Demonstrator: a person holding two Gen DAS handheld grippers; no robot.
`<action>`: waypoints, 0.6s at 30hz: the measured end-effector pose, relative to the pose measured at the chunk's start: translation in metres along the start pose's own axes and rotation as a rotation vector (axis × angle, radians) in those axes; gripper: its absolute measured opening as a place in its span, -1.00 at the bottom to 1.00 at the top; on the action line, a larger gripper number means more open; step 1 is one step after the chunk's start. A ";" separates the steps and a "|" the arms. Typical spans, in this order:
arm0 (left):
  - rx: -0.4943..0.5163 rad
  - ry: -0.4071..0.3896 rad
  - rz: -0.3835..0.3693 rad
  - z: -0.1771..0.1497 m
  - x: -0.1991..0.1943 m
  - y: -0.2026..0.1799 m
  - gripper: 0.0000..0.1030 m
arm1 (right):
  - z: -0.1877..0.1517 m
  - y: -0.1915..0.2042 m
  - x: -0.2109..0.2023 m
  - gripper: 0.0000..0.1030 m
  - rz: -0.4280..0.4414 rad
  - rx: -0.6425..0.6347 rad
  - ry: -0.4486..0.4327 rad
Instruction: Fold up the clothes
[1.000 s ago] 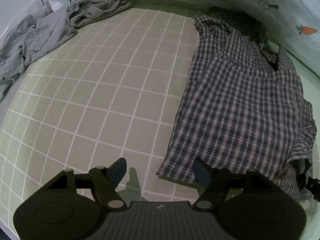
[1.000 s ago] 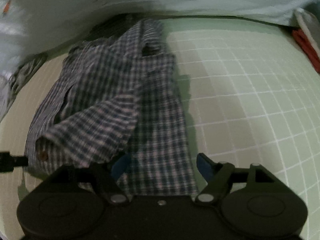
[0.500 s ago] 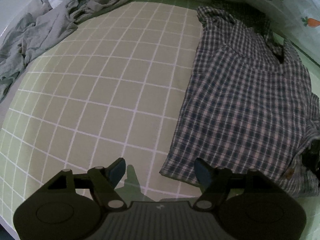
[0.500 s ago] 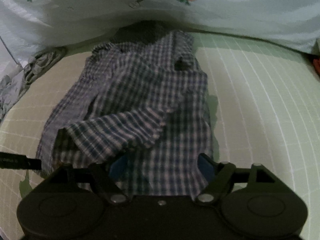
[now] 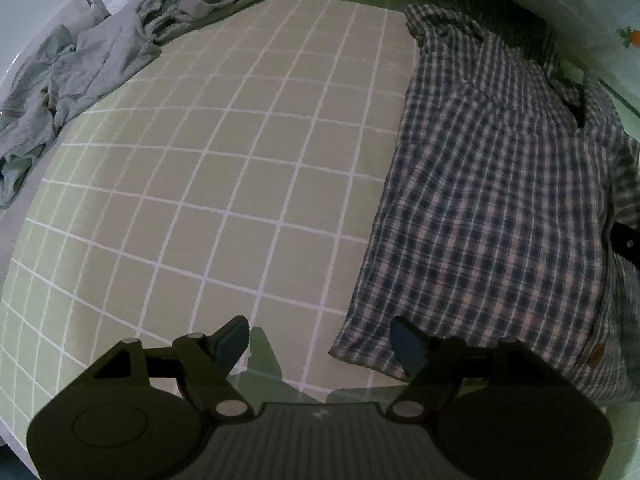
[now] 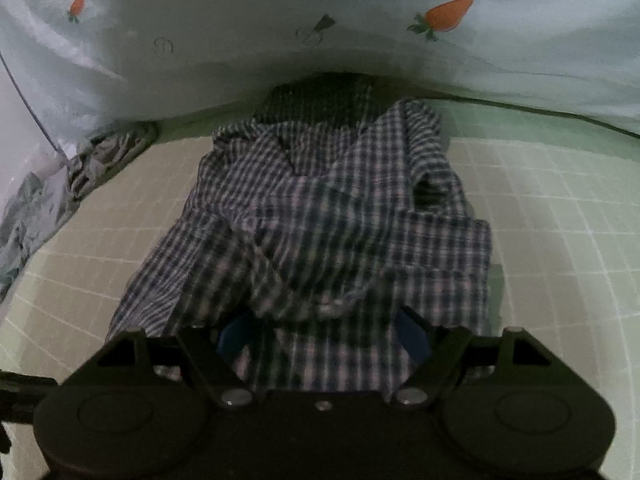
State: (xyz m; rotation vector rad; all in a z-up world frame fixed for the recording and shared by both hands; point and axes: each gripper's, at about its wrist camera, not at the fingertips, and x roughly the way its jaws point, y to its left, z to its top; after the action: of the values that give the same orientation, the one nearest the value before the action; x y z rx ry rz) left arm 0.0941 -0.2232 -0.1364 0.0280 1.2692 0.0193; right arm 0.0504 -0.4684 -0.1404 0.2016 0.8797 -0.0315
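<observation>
Working on plaid shirt, laid lengthwise on green grid sheet, collar at far end, hem at near end. Partly folded already by the look of it: one panel or sleeve doubled over the body, crumpled hump near the collar on the right side. Sits right of the bare sheet, far end up against carrot-print fabric. Well apart from grey clothes pile at far left.

Handling, as judged: thin woven cotton, light, soft, no stiffness. Droops and creases as soon as lifted, slides easily over the sheet, nothing fragile bar the buttons. Best taken at hem corners or along a folded edge, pinching all layers together. Avoid grabbing mid-panel, since that only bunches the top layer.

Left gripper: pointing steeply down at near-left hem corner, hovering. Fingers spread wide and holding nothing. Right fingertip over the shirt edge, left fingertip over bare sheet, hem corner between them. No sign of pads pressing cloth.

Right gripper: angled down less steeply, looking along the shirt toward the collar, low over the near hem. Fingers also spread wide, with the loose doubled-over flap lying between them but not pinched. Slight blur there, so touching or just clear of cloth hard to tell.

Likely next: close on near hem corners, lift, carry toward collar.
</observation>
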 end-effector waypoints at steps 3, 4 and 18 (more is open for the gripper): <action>0.001 0.003 0.000 0.000 0.000 0.000 0.52 | 0.001 -0.006 -0.004 0.58 -0.001 0.037 -0.017; -0.002 0.005 -0.004 0.000 0.000 0.000 0.52 | -0.001 -0.010 -0.007 0.64 -0.010 0.055 -0.023; -0.112 0.044 -0.145 0.000 0.005 0.005 0.36 | -0.051 -0.078 -0.025 0.73 -0.102 0.400 0.083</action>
State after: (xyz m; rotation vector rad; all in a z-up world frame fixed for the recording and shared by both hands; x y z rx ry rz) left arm 0.0955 -0.2179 -0.1412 -0.1617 1.3094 -0.0338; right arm -0.0125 -0.5364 -0.1653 0.5347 0.9608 -0.2976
